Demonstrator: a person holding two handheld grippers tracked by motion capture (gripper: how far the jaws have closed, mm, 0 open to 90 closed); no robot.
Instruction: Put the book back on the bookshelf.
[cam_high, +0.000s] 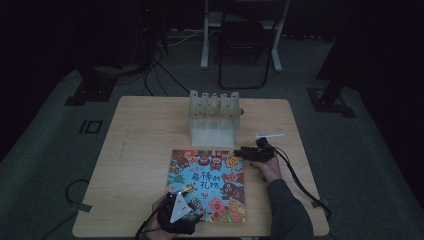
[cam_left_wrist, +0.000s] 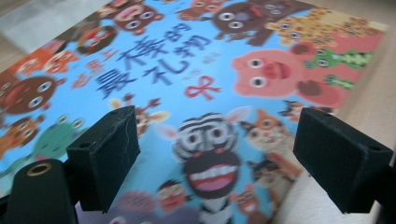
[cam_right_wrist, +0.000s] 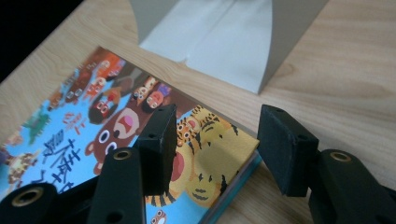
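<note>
book (cam_high: 209, 184) on table (cam_high: 140, 150) | rack (cam_high: 214, 118) behind book

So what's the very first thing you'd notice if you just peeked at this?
The bright picture book with cartoon animal faces, lying flat on the near half of the wooden table. The left tool hovers over its near corner with jaws wide open, and the right tool sits at its far right corner, one jaw over the cover and one past the edge. Behind the book stands a pale slotted rack.
</note>
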